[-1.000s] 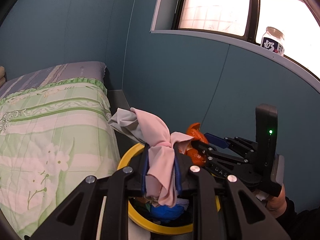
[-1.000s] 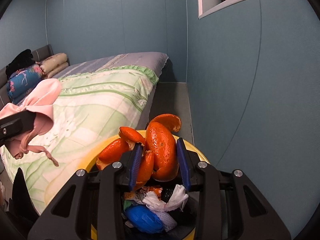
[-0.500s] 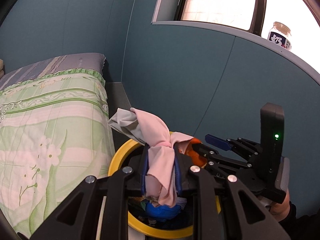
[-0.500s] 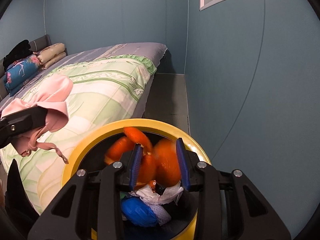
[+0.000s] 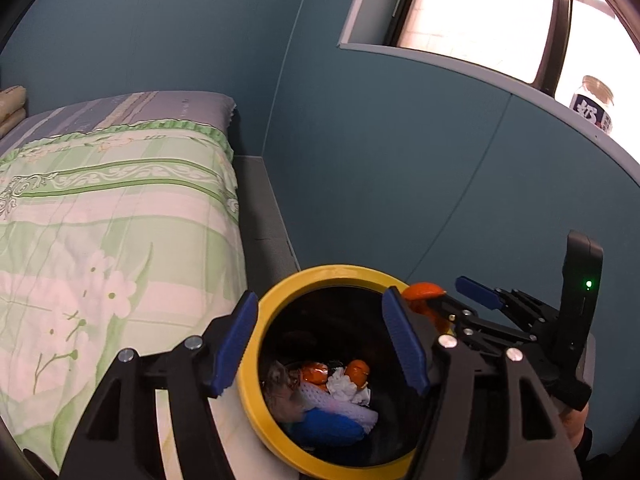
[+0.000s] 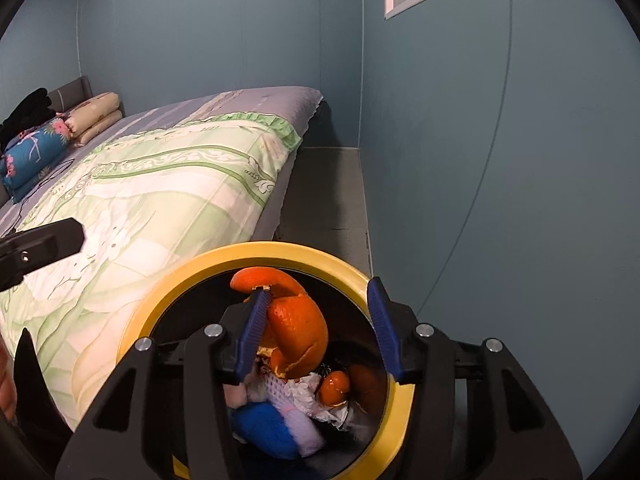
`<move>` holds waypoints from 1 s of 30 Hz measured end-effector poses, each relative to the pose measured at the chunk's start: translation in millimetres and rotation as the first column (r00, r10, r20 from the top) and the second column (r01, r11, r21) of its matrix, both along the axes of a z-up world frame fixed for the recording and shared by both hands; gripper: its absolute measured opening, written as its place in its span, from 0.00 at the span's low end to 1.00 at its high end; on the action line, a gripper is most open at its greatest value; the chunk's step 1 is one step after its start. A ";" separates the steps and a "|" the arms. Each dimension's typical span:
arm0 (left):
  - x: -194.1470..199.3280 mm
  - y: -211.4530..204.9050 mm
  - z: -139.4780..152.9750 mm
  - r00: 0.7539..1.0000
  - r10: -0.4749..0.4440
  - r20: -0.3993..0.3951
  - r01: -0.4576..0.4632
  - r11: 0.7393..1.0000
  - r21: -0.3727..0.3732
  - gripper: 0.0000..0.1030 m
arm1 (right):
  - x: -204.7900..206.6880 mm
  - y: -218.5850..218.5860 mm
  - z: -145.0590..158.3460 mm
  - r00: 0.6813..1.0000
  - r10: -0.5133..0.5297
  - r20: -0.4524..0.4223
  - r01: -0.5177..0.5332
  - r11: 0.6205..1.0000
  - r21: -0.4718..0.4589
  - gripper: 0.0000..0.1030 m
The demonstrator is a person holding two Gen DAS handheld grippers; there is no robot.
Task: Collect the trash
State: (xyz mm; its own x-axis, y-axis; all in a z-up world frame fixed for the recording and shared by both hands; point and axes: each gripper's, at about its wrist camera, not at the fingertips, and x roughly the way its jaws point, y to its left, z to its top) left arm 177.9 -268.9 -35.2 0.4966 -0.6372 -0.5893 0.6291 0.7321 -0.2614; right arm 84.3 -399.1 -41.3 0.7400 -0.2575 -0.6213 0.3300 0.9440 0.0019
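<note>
Over the round, yellow-rimmed black trash bin [image 5: 256, 368] beside the green floral quilted bed [image 5: 112, 232], both grippers. Left gripper [image 5: 320, 344]: blue-padded fingers [image 5: 234, 344] opening, standing wide, nothing between them, only the bin's mouth below. Right gripper [image 6: 318, 332]: fingers [image 6: 252, 332] opening too, with a curled orange peel [image 6: 298, 328] between them, leaning against the left pad, clear of the right pad, not pinched. In the left wrist view, the peel's tip poking up at the right gripper's fingers, just above the bin's far rim. Inside the bin: more bits of orange peel [image 5: 356, 368], crumpled white paper [image 5: 340, 386], white foam netting [image 5: 340, 406], a blue crumpled wrapper [image 5: 328, 428], something pale and blurred at the left, not identifiable. On the grey window ledge [image 5: 480, 72], a clear glass jar with a dark label [image 5: 594, 104]. At the bed's head, folded cream bedding [image 6: 94, 114] and a blue flowered pillow [image 6: 34, 152]. Teal wall [image 5: 380, 160] behind.
</note>
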 end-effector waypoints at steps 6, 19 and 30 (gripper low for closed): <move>1.4 13.3 3.8 1.000 0.030 0.003 -0.030 1.000 -0.001 0.63 | -1.3 5.9 3.4 1.000 0.010 -0.012 -0.010 1.000 -0.011 0.61; -13.3 76.6 27.9 0.987 0.146 0.071 -0.144 0.989 -0.022 0.68 | 11.6 26.1 7.9 0.995 0.058 -0.077 -0.063 0.996 -0.058 0.65; -55.9 145.8 60.3 0.952 0.255 0.169 -0.241 0.965 -0.100 0.80 | 24.3 44.4 14.5 0.986 0.091 -0.138 -0.103 0.991 -0.086 0.68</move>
State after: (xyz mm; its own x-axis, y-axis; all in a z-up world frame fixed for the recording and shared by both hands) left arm 122.1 -123.1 25.1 0.7376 -0.5203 -0.4304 0.4715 0.8531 -0.2234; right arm 108.6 -354.6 -26.8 0.6767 -0.2494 -0.6928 0.2284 0.9656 -0.1245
